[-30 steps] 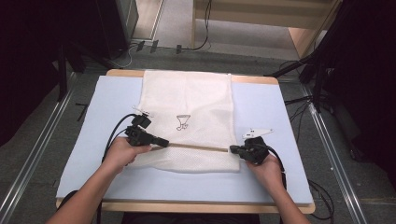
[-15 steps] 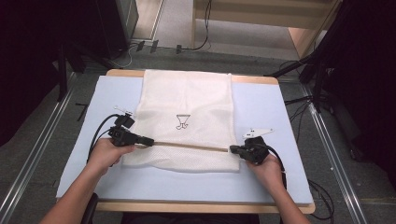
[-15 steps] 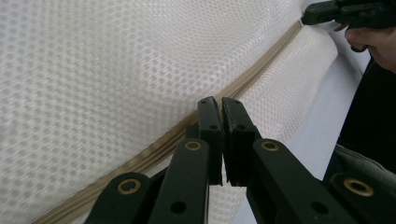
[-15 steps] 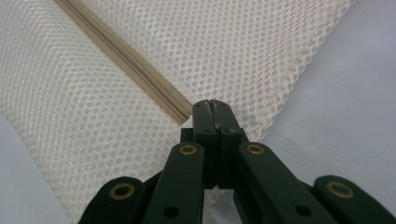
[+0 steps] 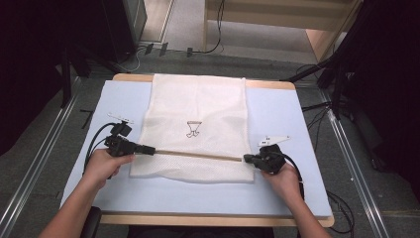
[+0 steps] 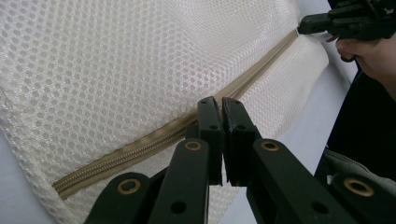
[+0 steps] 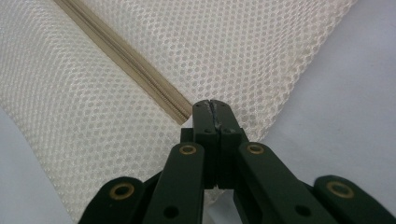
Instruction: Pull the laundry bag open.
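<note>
A white mesh bag [image 5: 195, 104] lies flat on the blue mat, and a beige zipper [image 5: 198, 154] runs across it near the front. My left gripper [image 5: 152, 149] is shut on the zipper close to the bag's left edge. Its jaws [image 6: 220, 101] are pressed together over the zipper [image 6: 140, 142], which hides whatever they pinch. My right gripper [image 5: 246, 159] is shut on the zipper's right end at the bag's edge. In the right gripper view the closed tips [image 7: 211, 103] meet where the zipper [image 7: 121, 56] ends. The right gripper [image 6: 301, 25] also appears far off in the left gripper view.
The blue mat [image 5: 297, 114] covers a wooden table [image 5: 267, 84]. A small black logo [image 5: 193, 129] is printed mid-bag. Black cables [image 5: 96, 141] trail from both grippers. Metal rails [image 5: 346, 148] run along the floor on either side.
My left gripper has slid leftward along the zipper, from about a third of the way across to near the bag's left edge. The right gripper has stayed put.
</note>
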